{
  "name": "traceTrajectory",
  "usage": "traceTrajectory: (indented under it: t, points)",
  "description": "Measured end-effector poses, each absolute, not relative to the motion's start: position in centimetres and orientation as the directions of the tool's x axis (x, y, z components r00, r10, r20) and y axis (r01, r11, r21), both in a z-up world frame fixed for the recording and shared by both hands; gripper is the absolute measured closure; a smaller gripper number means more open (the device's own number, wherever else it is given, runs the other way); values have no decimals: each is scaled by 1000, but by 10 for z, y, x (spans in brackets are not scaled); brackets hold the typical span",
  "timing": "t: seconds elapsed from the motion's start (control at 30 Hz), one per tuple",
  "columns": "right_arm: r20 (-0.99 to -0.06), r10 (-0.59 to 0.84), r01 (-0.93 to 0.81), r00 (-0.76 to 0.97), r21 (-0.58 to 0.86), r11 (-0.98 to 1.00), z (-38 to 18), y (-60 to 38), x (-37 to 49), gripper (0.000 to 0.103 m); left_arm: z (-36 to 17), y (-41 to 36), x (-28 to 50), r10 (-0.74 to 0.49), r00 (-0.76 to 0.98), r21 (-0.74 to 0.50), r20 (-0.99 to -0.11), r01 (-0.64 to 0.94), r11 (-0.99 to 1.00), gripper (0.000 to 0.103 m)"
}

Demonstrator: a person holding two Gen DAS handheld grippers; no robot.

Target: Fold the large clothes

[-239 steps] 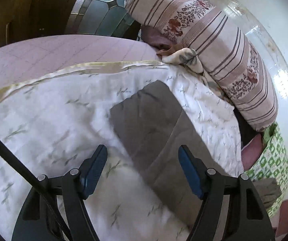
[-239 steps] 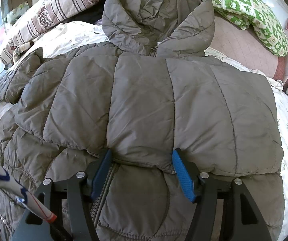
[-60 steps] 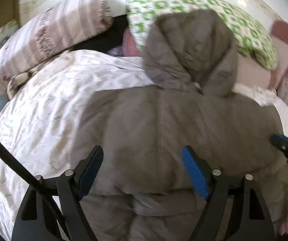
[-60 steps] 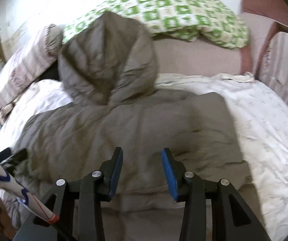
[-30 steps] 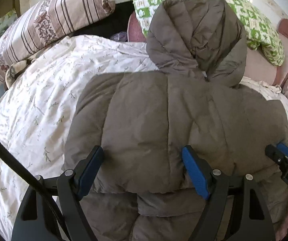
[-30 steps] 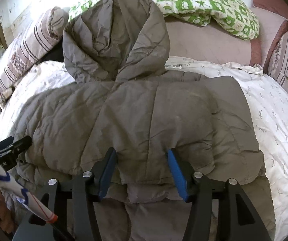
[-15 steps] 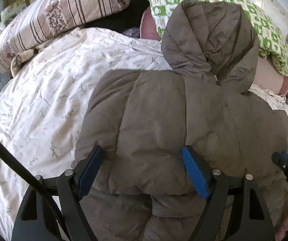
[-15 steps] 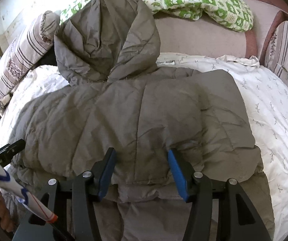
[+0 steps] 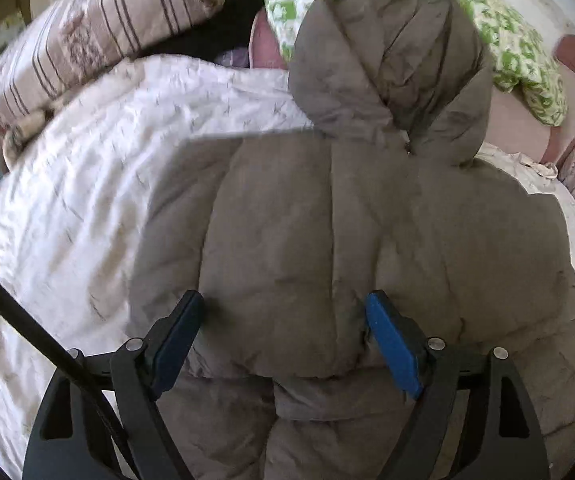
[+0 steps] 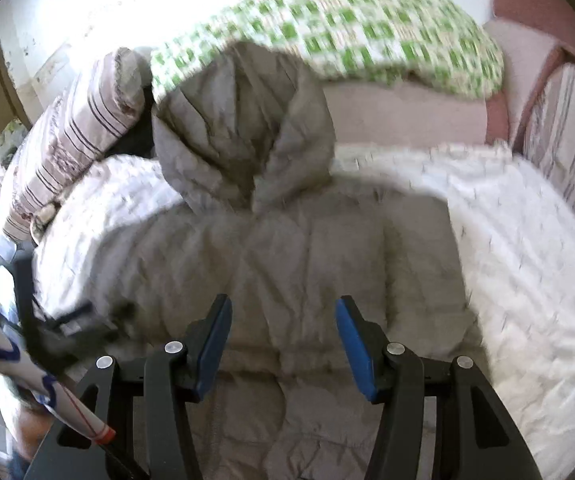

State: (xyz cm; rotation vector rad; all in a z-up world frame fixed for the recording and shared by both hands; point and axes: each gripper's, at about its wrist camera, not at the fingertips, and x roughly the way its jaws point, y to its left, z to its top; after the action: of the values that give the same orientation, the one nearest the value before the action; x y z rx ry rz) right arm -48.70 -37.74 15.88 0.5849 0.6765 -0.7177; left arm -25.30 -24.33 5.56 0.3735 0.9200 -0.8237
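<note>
Bed (image 10: pixel 527 280) farther beneath right gripper (image 10: pixel 283 336)

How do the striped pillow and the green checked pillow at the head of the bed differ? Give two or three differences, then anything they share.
The striped pillow has brown stripes and flower bands on beige; the green checked pillow has green squares on white. The striped pillow lies left of the jacket's hood; the green checked pillow lies behind it and to the right, partly hidden by the hood. Both are soft, plump and rest at the head of the bed.
</note>
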Motion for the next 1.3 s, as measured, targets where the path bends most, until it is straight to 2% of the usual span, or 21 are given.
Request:
traceTrajectory:
  t: [0.07,0.13,0.2,0.27,0.37,0.53,0.8,0.87,0.9,0.93,1.03,1.3]
  points:
    - [-709,-405,740,577,245,626,188,-385,-478,44,67,-239,-251,-503,326,-91,-801,763,639,20]
    - [-693,-410,733,593,254,631,216,-395,-465,37,89,-228,-247,-576,343,-141,-742,760,634,20]
    - [-678,-428,734,597,247,632,243,-411,-444,36,104,-221,-244,-612,377,-151,-695,756,637,20]
    - [-668,-446,738,595,234,633,261,-428,-422,36,112,-217,-242,-624,400,-151,-672,750,644,20]
    - [-666,-454,748,592,245,617,279,-461,-385,36,108,-218,-234,-617,387,-161,-685,746,646,20]
    - [-699,-458,773,550,219,595,284,-512,-322,36,100,-219,-223,-603,378,-160,-702,742,651,20]
    - [-730,-493,809,473,139,571,252,-569,-251,36,95,-221,-216,-602,395,-143,-694,744,653,20]
    - [-741,-507,826,439,112,552,244,-579,-242,45,92,-222,-211,-600,389,-155,-699,737,658,20]
    - [-755,-500,831,424,105,547,237,-586,-236,68,91,-223,-209,-600,381,-162,-703,736,657,20]
    - [-773,-487,832,407,93,547,230,-590,-232,96,90,-223,-208,-600,379,-165,-705,735,658,20]
    - [-748,-510,836,425,107,539,226,-585,-241,101,88,-225,-207,-594,384,-155,-707,735,660,20]
    - [-660,-519,782,542,170,600,264,-518,-308,102,94,-220,-210,-604,392,-161,-694,734,660,20]
